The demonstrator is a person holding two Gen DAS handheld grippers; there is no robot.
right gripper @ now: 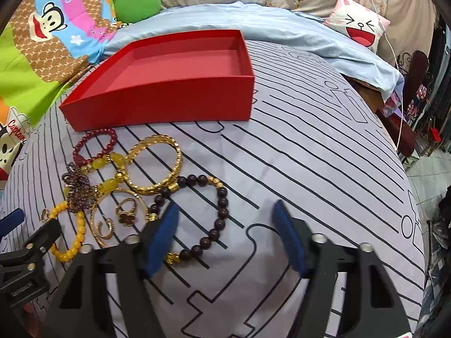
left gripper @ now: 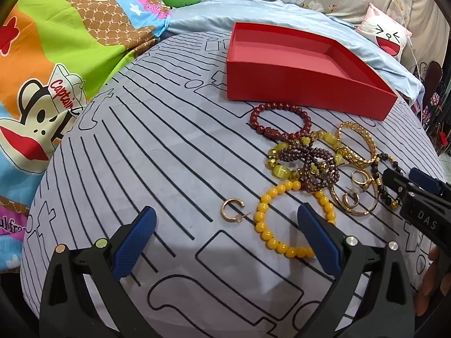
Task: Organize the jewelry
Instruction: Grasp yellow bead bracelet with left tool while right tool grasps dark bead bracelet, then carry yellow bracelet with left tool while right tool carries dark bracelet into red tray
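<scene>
1. The jewelry lies in a loose heap on the striped grey sheet (left gripper: 157, 152) of a bed, just in front of the red box (left gripper: 307, 84), whose near wall almost touches the dark red bead bracelet (left gripper: 280, 121).
2. In the heap, a wide gold bangle (right gripper: 153, 164) sits beside chunky yellow stones and a tangle of small purple beads (left gripper: 315, 163). A thin gold bangle (right gripper: 118, 217) rings a gold ring with a dark clover face (right gripper: 124, 211) and a small gold hoop.
3. A yellow bead bracelet (left gripper: 284, 225) lies at the near edge of the heap, and a single gold hoop earring (left gripper: 232, 209) lies apart, just to its left in the left wrist view.
4. A dark brown bead bracelet with gold spacers (right gripper: 210, 214) lies at the right side of the heap.
5. The right gripper (right gripper: 228, 236) hovers over that brown bracelet, fingers about half spread; one pad overlaps the bracelet's left arc, but the pads do not pinch it.
6. The left gripper (left gripper: 225, 239) hangs above the sheet with fingers wide and nothing between them; its right pad overlaps the yellow bracelet.
7. The red box is open and shows only its pink floor.
8. Around the sheet lie a cartoon monkey blanket (left gripper: 56, 56), a pale blue sheet (right gripper: 253, 28) and a laughing-cat pillow (right gripper: 358, 25).
</scene>
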